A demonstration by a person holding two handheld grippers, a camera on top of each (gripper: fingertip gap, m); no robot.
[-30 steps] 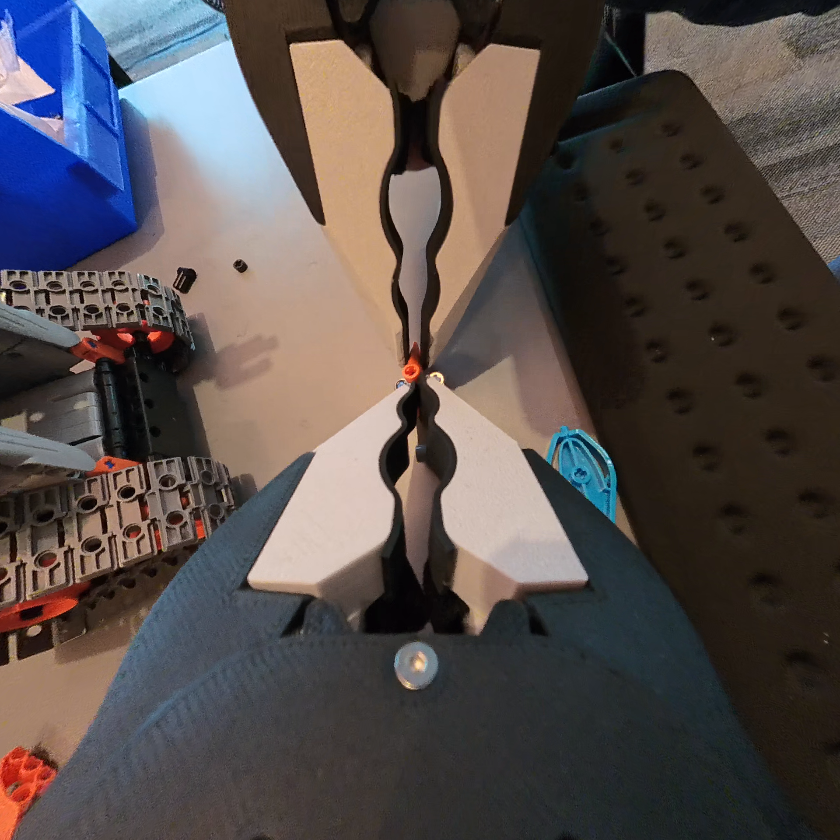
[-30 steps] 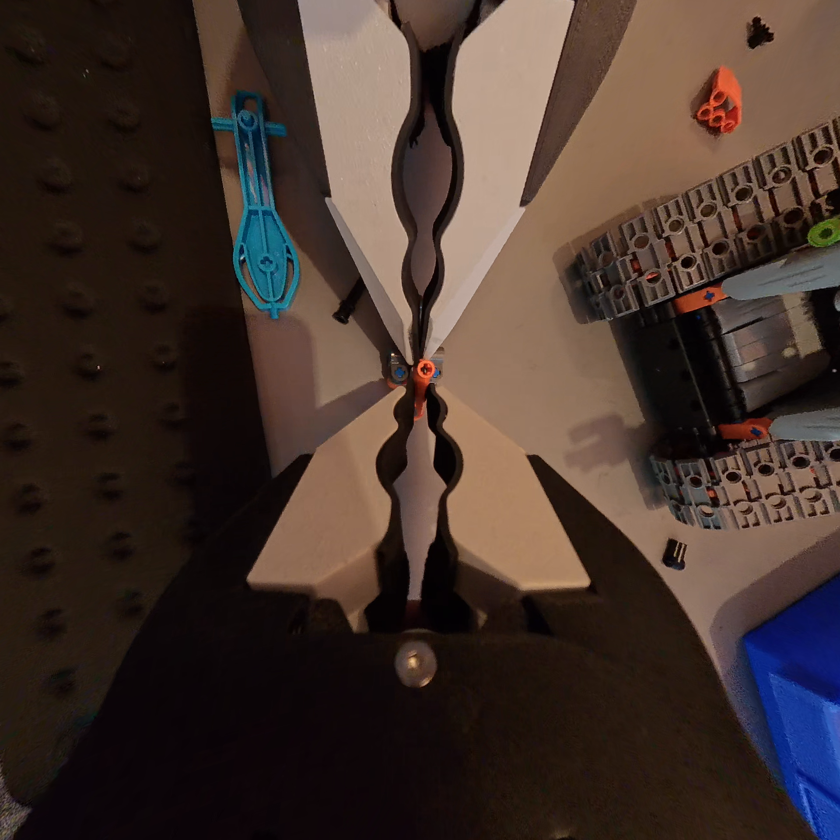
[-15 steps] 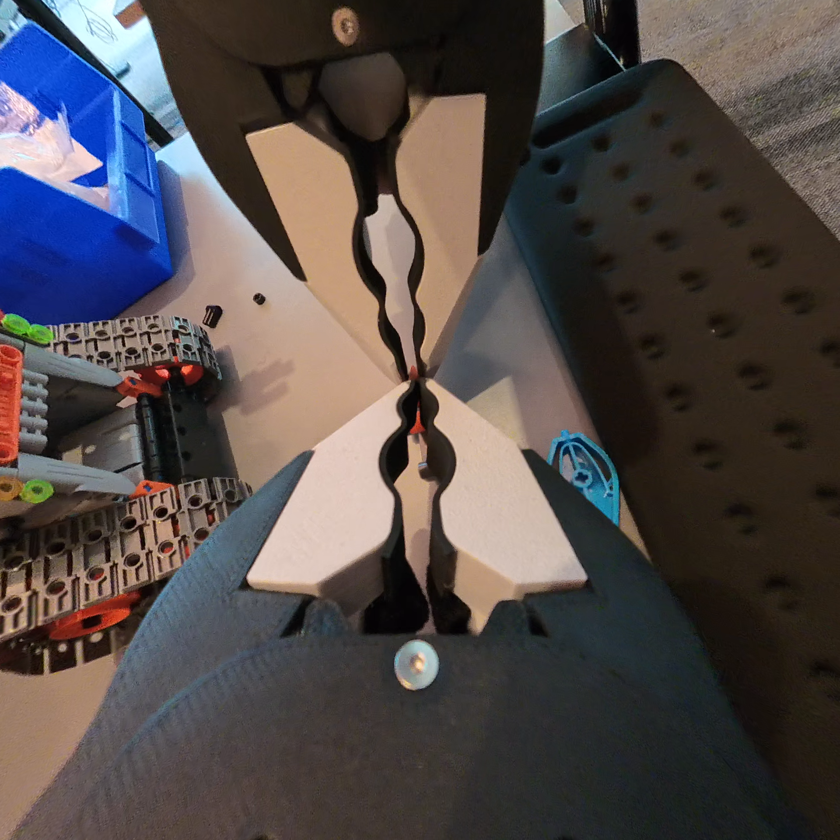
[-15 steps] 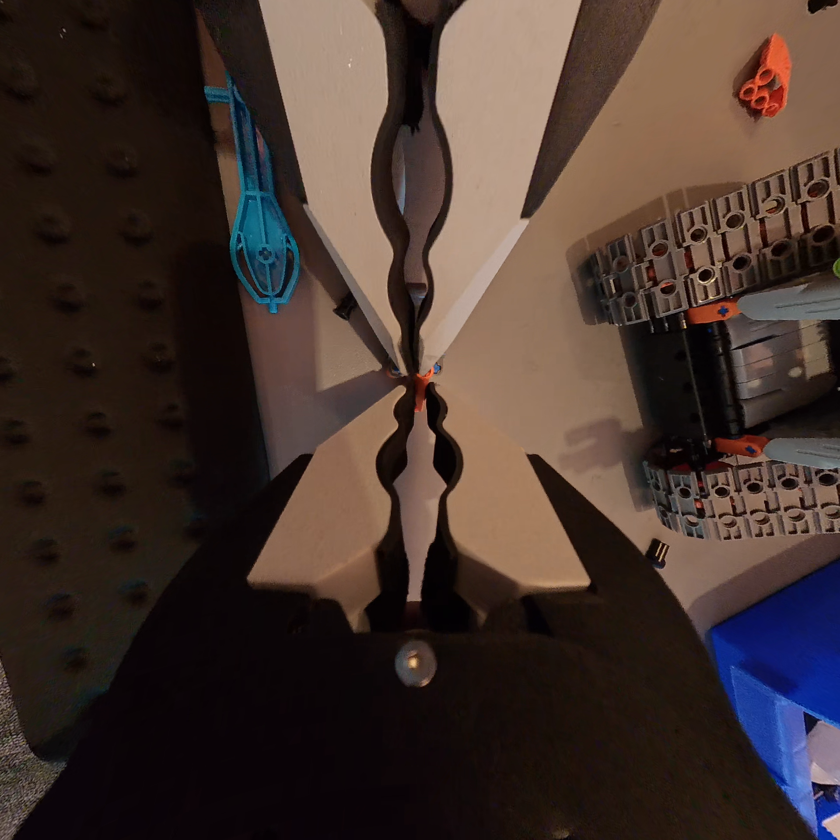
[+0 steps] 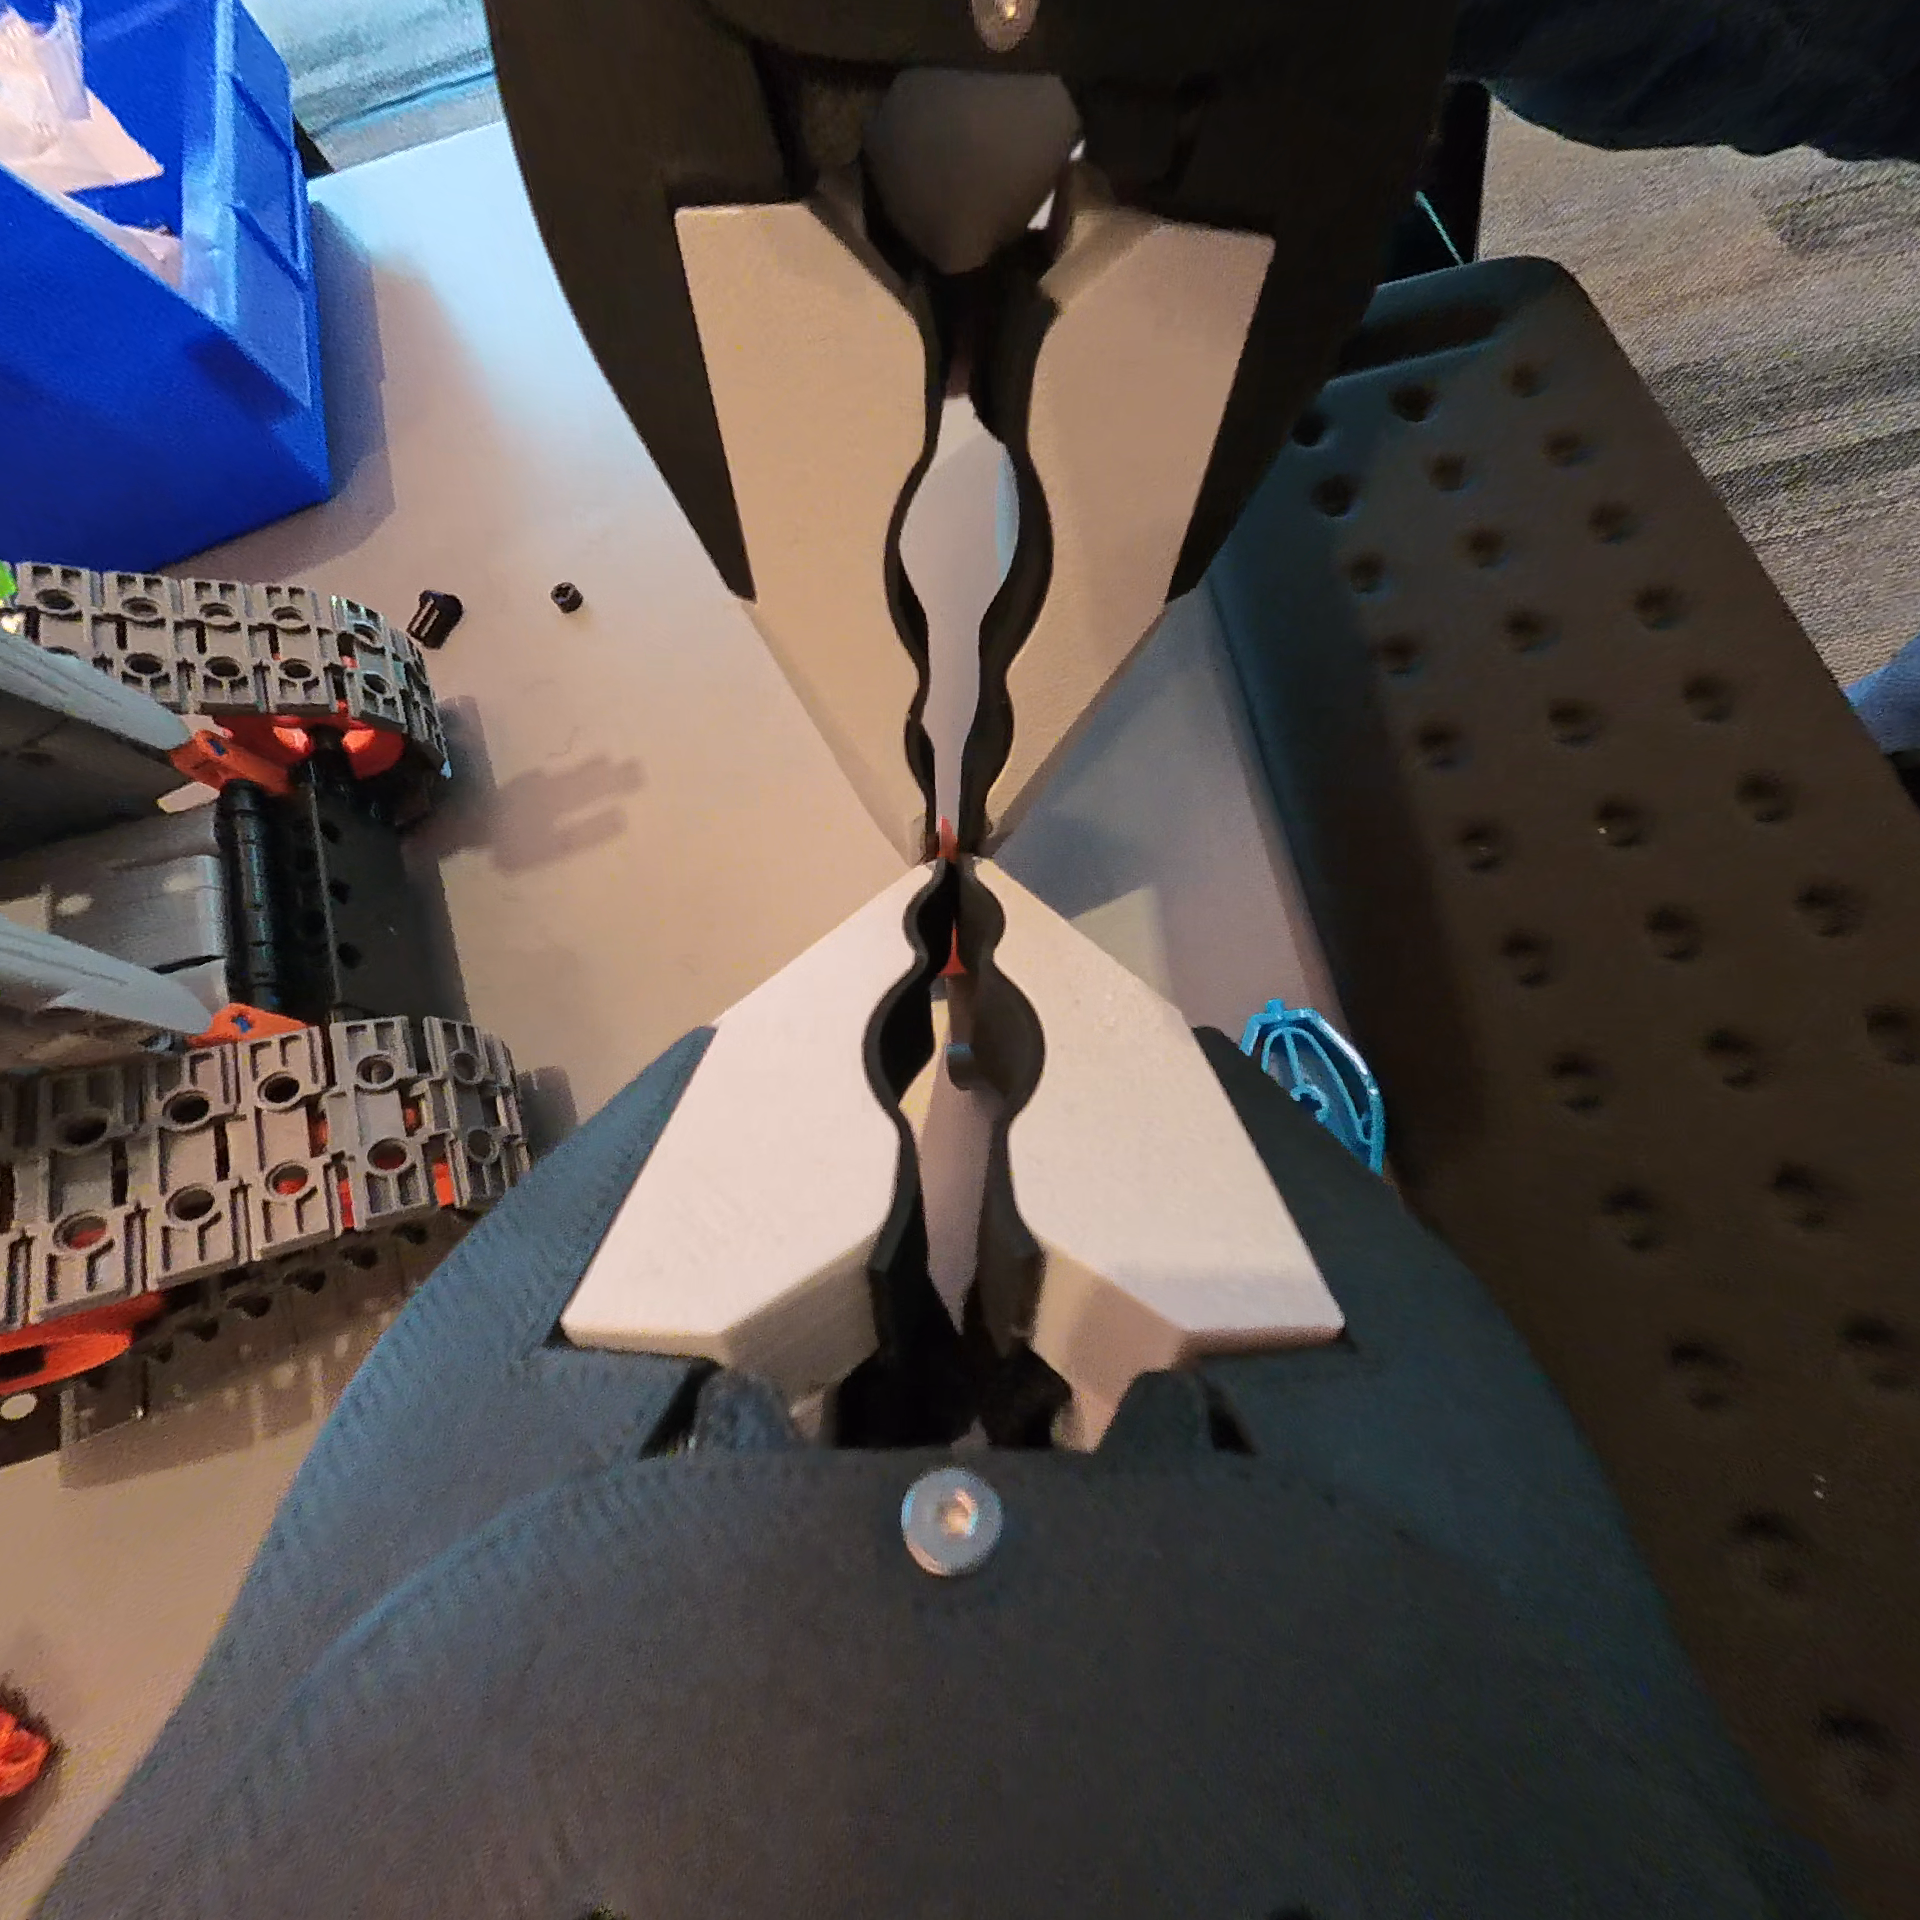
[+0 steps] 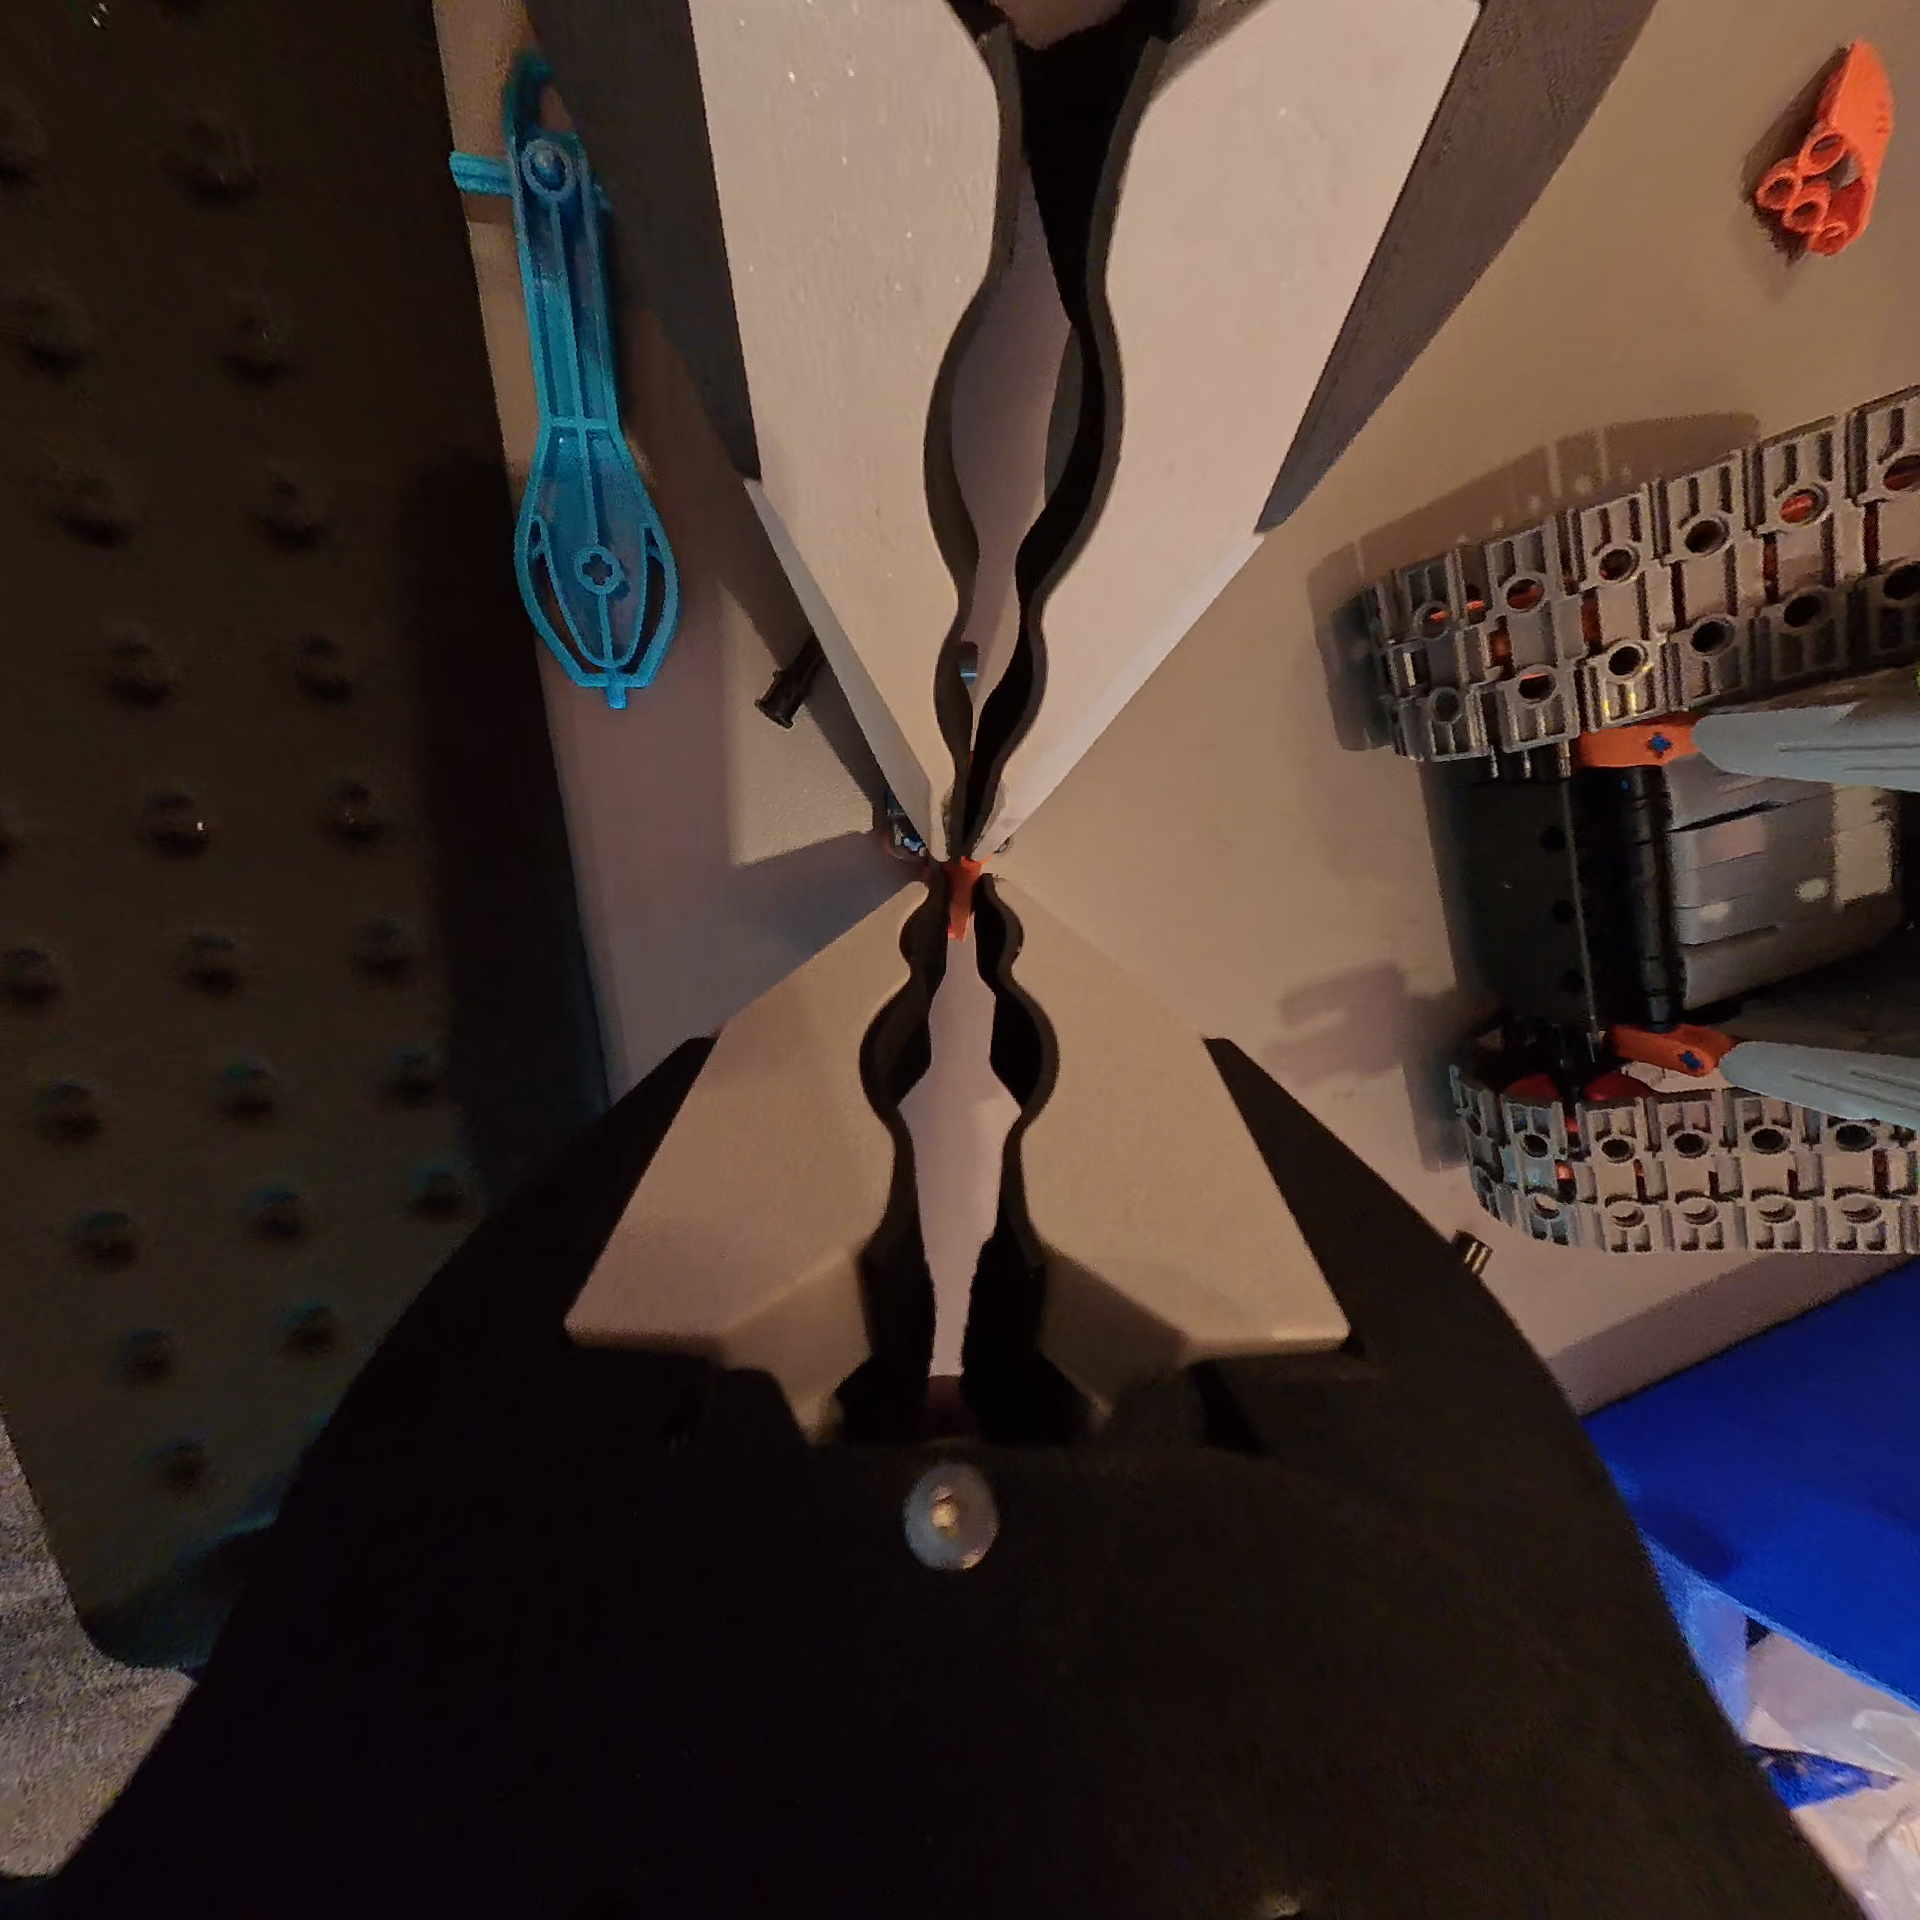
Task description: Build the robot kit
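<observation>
My left gripper [image 5: 945,883] and right gripper [image 6: 961,891] meet tip to tip above the pale table [image 5: 582,416]. Both are shut. The right gripper pinches a small orange pin [image 6: 961,906]. The pin's far end reaches in between the left fingertips and shows there in the left wrist view [image 5: 951,951]. The left gripper is shut on a small grey piece with blue marks [image 6: 902,831]; only its edge shows beside the left tips. The right gripper fills the top of the left wrist view [image 5: 945,842], and the left gripper fills the top of the right wrist view [image 6: 966,831].
A grey tracked vehicle [image 5: 291,1122] [image 6: 1662,644] stands beside the grippers. A blue bin [image 5: 135,364] is behind it. A teal flat tool [image 6: 582,468], a black pin [image 6: 790,686] and an orange connector [image 6: 1823,166] lie on the table. A dark perforated panel [image 5: 1610,831] borders it. My two grippers' fingertips are within a few centimetres of each other. The orange connector [image 6: 1823,166] is about equally far from each gripper, around 25 cm.
The two grippers have pressed closer tip to tip. The orange pin's head and the grey piece, plainly visible a second ago, are now mostly hidden between the fingertips.
</observation>
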